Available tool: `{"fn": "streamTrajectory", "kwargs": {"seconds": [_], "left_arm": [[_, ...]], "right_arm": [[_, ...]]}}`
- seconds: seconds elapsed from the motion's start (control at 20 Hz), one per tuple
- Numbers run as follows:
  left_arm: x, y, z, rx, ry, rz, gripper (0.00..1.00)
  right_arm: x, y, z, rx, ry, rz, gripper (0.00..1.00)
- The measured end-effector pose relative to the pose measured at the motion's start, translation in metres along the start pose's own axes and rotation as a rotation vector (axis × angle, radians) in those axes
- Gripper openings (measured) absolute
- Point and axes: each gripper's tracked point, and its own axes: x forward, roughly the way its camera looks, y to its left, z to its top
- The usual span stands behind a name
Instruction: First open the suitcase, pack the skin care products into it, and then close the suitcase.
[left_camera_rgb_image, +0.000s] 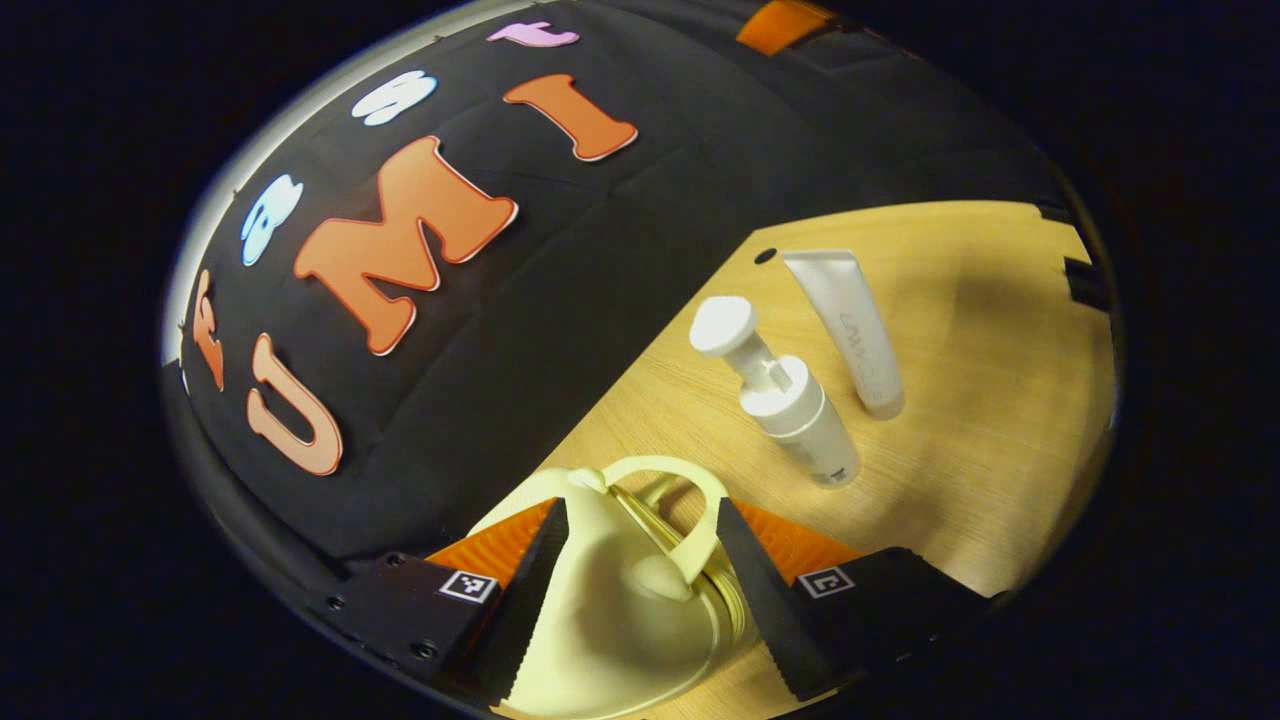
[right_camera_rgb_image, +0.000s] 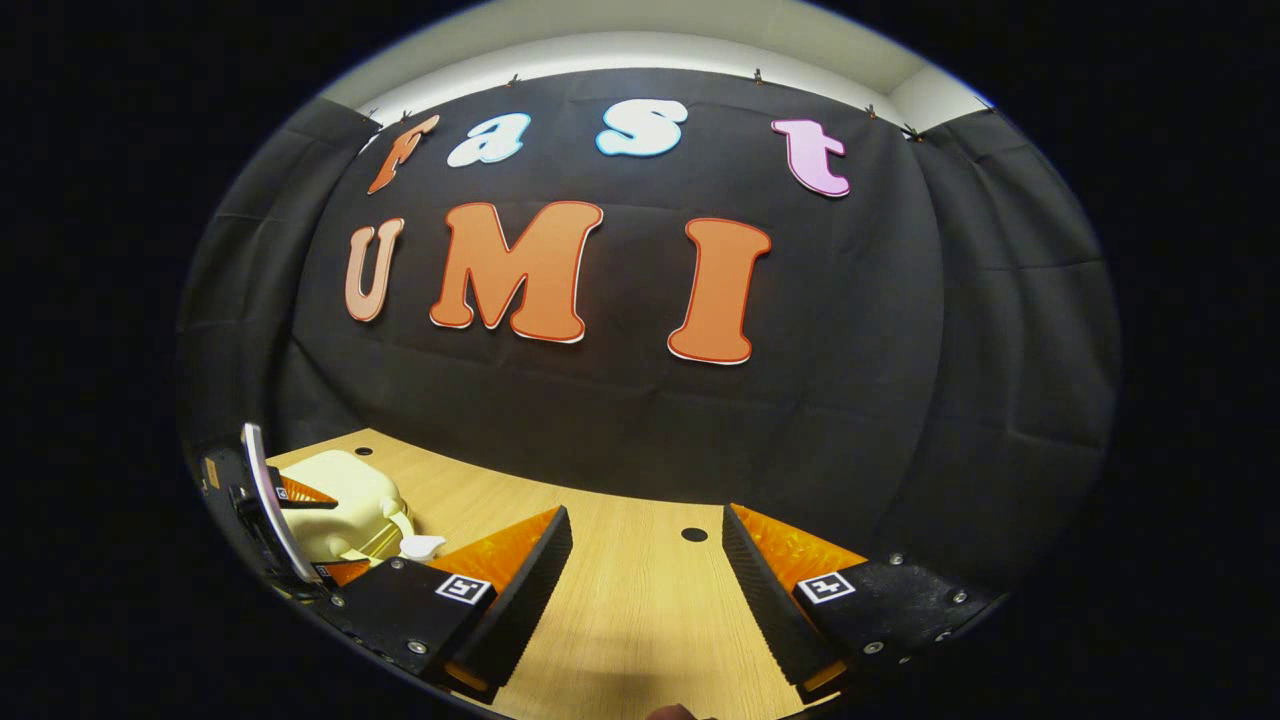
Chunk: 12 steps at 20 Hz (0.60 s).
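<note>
A small cream suitcase (left_camera_rgb_image: 610, 610) sits between the fingers of my left gripper (left_camera_rgb_image: 640, 508), handle (left_camera_rgb_image: 700, 510) toward the table. The jaws stand wide, one on each side of the shell, and the gripper is open. The shells look closed along a gold zipper. A white pump bottle (left_camera_rgb_image: 790, 405) and a white tube (left_camera_rgb_image: 850, 330) lie side by side on the wooden table (left_camera_rgb_image: 1000, 400) beyond. In the right gripper view, my right gripper (right_camera_rgb_image: 645, 515) hangs open over bare table (right_camera_rgb_image: 640, 620). The suitcase (right_camera_rgb_image: 345, 495) and the left gripper (right_camera_rgb_image: 325, 535) straddling it sit at its far left.
The black cloth wall (right_camera_rgb_image: 640, 400) runs along the table's back edge. A small round hole (right_camera_rgb_image: 693, 534) marks the tabletop ahead of the right gripper, another hole (left_camera_rgb_image: 765, 256) lies by the tube. A white cap-like piece (right_camera_rgb_image: 420, 545) shows beside the suitcase.
</note>
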Motion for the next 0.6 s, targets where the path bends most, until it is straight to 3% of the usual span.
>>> {"fn": "streamTrajectory", "kwargs": {"seconds": [0.3,0.35,0.4,0.45,0.5,0.55,0.6], "left_arm": [[0.017,-0.021,-0.021,0.149,0.08,-0.008,0.83],[0.02,-0.022,-0.023,0.167,0.096,-0.011,0.8],[0.025,-0.023,-0.022,0.188,0.097,-0.008,0.69],[0.027,-0.021,-0.022,0.23,0.103,0.005,0.74],[0.029,-0.023,-0.021,0.27,0.112,0.008,0.51],[0.032,-0.026,-0.016,0.286,0.09,0.002,0.46],[0.032,-0.028,-0.017,0.287,0.091,-0.001,0.28]], "right_arm": [[-0.004,-0.011,-0.007,-0.001,0.011,-0.019,0.96],[-0.004,-0.013,-0.009,0.003,0.013,-0.022,0.96],[-0.003,-0.014,-0.009,0.008,0.015,-0.021,0.96],[-0.004,-0.015,-0.01,0.009,0.016,-0.022,0.95],[-0.004,-0.016,-0.01,0.009,0.017,-0.023,0.95],[-0.004,-0.018,-0.011,0.007,0.016,-0.024,0.95],[-0.004,-0.019,-0.011,0.007,0.015,-0.023,0.96]]}}
